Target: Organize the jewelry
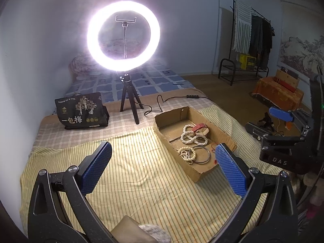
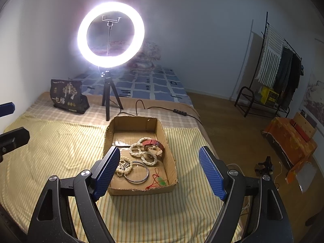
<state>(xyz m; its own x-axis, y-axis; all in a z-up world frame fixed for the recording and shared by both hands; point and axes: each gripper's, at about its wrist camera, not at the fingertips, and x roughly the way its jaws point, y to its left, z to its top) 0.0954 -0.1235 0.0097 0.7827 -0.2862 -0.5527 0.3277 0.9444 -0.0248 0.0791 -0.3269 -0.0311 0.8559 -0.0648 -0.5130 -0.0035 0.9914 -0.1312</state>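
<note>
A shallow cardboard box (image 1: 162,121) (image 2: 139,191) lies on the striped yellow cloth (image 1: 131,172) (image 2: 50,151). In it are pearl bracelets (image 1: 192,137) (image 2: 141,151), a red strap watch (image 1: 199,127) (image 2: 152,142), a metal bangle (image 1: 200,155) (image 2: 136,172), a small pearl bunch (image 1: 187,155) (image 2: 123,167) and a red cord with a green pendant (image 2: 160,181). My left gripper (image 1: 163,168) is open and empty, above the cloth left of the box. My right gripper (image 2: 160,171) is open and empty, above the box's near end. The right gripper also shows in the left wrist view (image 1: 283,125).
A lit ring light on a tripod (image 1: 123,34) (image 2: 111,34) stands behind the box, its cable (image 1: 162,103) (image 2: 154,108) across the bed. A black snack bag (image 1: 81,111) (image 2: 67,96) stands at the back left. A clothes rack (image 1: 251,40) (image 2: 277,70) and an orange-covered box (image 1: 279,95) (image 2: 289,135) are on the floor to the right.
</note>
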